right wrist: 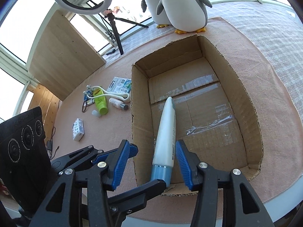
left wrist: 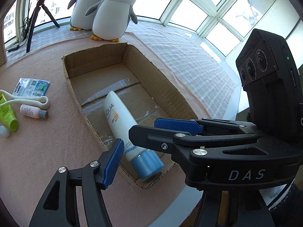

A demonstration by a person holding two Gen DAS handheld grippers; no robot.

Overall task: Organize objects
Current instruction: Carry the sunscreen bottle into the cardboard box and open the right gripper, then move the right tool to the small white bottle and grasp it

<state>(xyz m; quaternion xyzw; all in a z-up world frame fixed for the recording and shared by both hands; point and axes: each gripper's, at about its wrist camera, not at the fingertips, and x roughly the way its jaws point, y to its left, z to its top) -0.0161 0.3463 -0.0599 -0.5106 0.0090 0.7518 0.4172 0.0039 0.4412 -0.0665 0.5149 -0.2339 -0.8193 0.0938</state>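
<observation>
Left of the cardboard box (right wrist: 244,98), small things wait on the pink felt mat (right wrist: 106,132): a white dotted case (right wrist: 78,131), a green tube (right wrist: 101,102), a little white bottle (right wrist: 118,103) with a grey cap, a white roller (right wrist: 115,94) and a flat shiny packet (right wrist: 120,84).

At the box's near-left corner is the left gripper (right wrist: 148,166). Its jaws stand apart and hold nothing.

Inside the box lies the sunscreen tube (right wrist: 167,128) – smooth, white and long, thin at the far end, with a round blue cap near the front wall. Its cap looks blurred in the left wrist view, so I can't tell if it has settled. The right gripper (right wrist: 152,145) is over the box's front wall with its bumpy blue pads (right wrist: 182,158) on both sides of the tube, spread wider than the tube, so it is not squeezing it.

The step seems to be letting the tube go. To do it well, I think the right gripper should lift straight up, so it won't bump the soft torn box edge or drag the slippery tube out.

Behind the box sit two plush penguins (right wrist: 181,7) – soft and round.
</observation>
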